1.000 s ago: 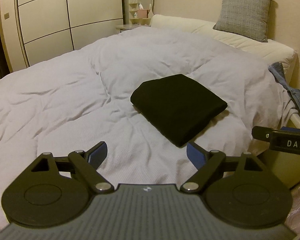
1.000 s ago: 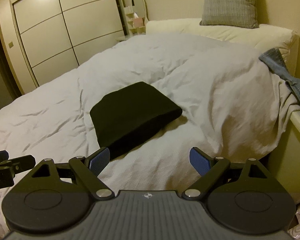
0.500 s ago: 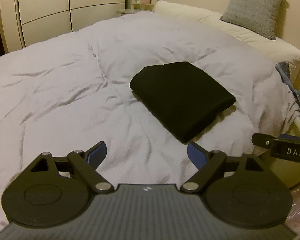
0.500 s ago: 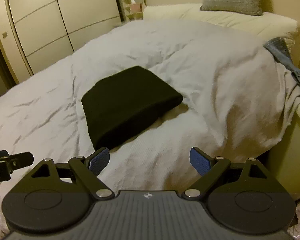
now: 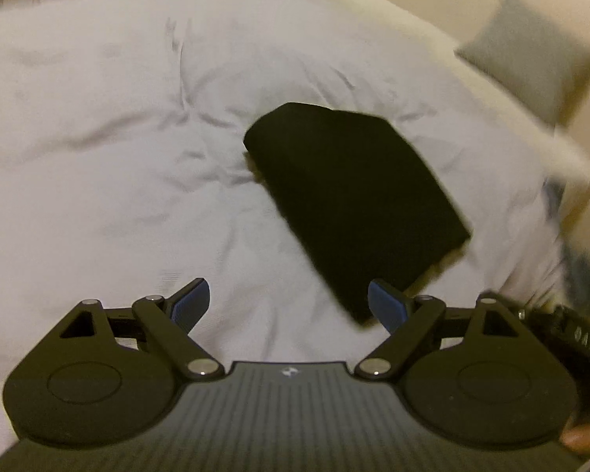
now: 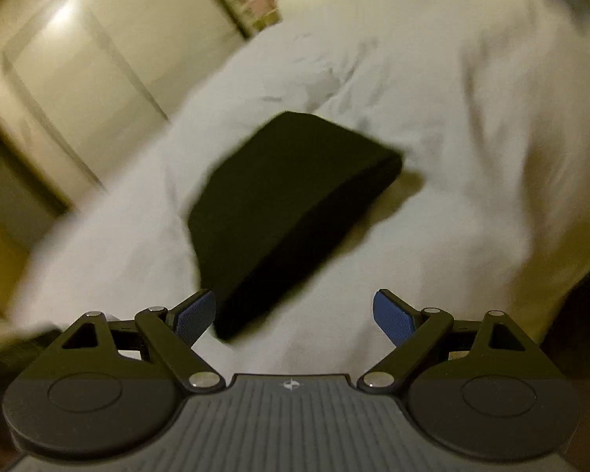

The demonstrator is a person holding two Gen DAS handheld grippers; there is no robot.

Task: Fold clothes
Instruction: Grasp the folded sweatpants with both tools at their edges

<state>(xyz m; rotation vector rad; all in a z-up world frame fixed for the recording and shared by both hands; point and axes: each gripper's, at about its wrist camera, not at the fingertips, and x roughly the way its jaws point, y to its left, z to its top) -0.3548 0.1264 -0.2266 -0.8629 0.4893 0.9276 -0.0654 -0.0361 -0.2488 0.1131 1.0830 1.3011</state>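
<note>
You are working in a home bedroom. A bed (image 5: 98, 196) covered by a rumpled pale duvet (image 6: 472, 157) fills both views; a grey cushion (image 5: 531, 67) leans at its head, and cream panelled wardrobe doors (image 6: 78, 78) stand along the wall beside it.

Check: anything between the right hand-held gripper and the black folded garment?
Nothing but bare white duvet between the open right hand-held gripper and the black folded garment, per the right wrist view.
</note>
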